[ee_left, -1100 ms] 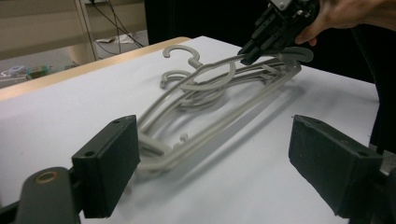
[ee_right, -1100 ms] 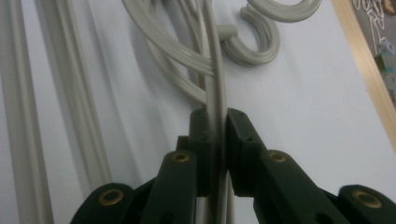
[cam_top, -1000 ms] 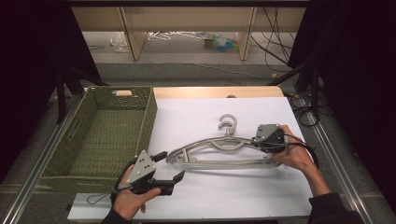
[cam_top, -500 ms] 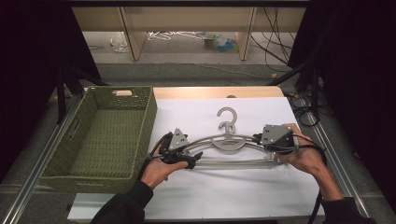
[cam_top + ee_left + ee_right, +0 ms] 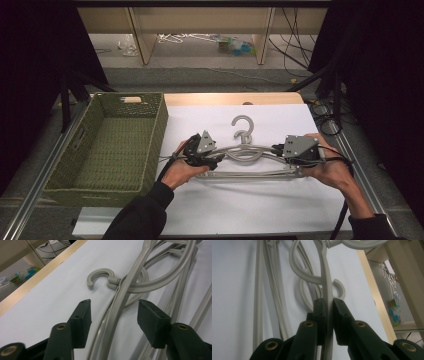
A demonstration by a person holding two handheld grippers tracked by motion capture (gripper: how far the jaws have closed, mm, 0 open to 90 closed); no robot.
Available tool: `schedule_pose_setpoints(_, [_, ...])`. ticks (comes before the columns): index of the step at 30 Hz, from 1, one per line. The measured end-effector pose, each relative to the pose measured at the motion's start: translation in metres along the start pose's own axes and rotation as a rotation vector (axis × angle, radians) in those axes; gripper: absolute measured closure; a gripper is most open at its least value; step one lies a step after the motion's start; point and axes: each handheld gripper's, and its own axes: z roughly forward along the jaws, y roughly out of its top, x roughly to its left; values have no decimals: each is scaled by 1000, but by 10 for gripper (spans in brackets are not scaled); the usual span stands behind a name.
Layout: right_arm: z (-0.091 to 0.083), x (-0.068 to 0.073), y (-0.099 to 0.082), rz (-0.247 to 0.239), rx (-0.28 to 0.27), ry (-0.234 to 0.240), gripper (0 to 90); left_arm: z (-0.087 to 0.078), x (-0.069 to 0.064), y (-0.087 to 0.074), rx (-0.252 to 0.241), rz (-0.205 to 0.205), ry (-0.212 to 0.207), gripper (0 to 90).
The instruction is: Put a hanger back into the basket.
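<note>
Several grey plastic hangers (image 5: 247,152) lie stacked on the white sheet, hooks (image 5: 242,127) pointing away from me. My left gripper (image 5: 215,161) sits at their left end. In the left gripper view its jaws have just been closing and straddle a hanger arm (image 5: 125,292), with a gap on each side, so the left gripper (image 5: 113,312) is open. My right gripper (image 5: 277,150) is at the right end. In the right gripper view, the right gripper (image 5: 327,305) is shut on the thin arm of one hanger (image 5: 327,277), which runs up between its pads.
A green woven basket (image 5: 157,135) stands just left of the left hand, with nothing in it. The white sheet (image 5: 280,210) covers a wooden table whose far edge (image 5: 225,98) shows. Cables run along the right side (image 5: 330,115).
My left gripper has moved right, from beside the basket's front corner to the hangers' left end, and its jaws have narrowed around a hanger arm. The right gripper has kept its grip.
</note>
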Motion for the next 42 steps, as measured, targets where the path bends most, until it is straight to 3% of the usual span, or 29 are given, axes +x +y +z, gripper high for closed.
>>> schedule_pose_setpoints(4, [-2, 1, 1, -9, -5, 4, 815, 2, -1, 3, 7, 36, -25, 556])
schedule_pose_setpoints(7, [-2, 0, 1, -18, -9, 3, 815, 1, -3, 6, 15, 78, -35, 695])
schedule_pose_setpoints(9, [-3, 1, 1, -13, -13, 7, 815, -1, -1, 8, 17, 83, -44, 744])
schedule_pose_setpoints(10, [-3, 0, 0, -28, -20, 10, 815, -3, 0, 9, 17, 78, -56, 744])
schedule_pose_setpoints(11, [-3, -1, -1, -33, -22, 5, 815, -5, 1, 9, 13, 89, -65, 751])
schedule_pose_setpoints(12, [-5, -1, -2, -37, -39, 15, 816, -9, 0, 12, 21, 126, -76, 764])
schedule_pose_setpoints(18, [-9, -2, -4, -64, -58, 16, 815, -19, -2, 18, 26, 178, -100, 786])
schedule_pose_setpoints(21, [-12, -3, -6, -50, -70, 18, 809, -22, -4, 20, 23, 183, -134, 806])
schedule_pose_setpoints(24, [-14, -6, -8, -66, -64, 22, 790, -28, -9, 22, 4, 180, -168, 815])
schedule_pose_setpoints(27, [-18, -7, -10, -31, -60, 9, 730, -37, -13, 26, -2, 168, -168, 819])
schedule_pose_setpoints(29, [-23, -8, -12, 39, -70, -11, 655, -44, -16, 29, 25, 172, -158, 819])
schedule_pose_setpoints(31, [-25, -8, -12, 54, -74, -21, 636, -46, -17, 29, 29, 169, -148, 818])
schedule_pose_setpoints(33, [-30, -9, -12, 89, -82, -70, 562, -49, -15, 30, 37, 142, -138, 818])
schedule_pose_setpoints(38, [-45, -7, -8, 173, -96, -100, 515, -65, -8, 35, 39, 79, -105, 819])
schedule_pose_setpoints(42, [-57, -3, -4, 284, -150, -87, 459, -86, 0, 43, 19, 32, -72, 818])
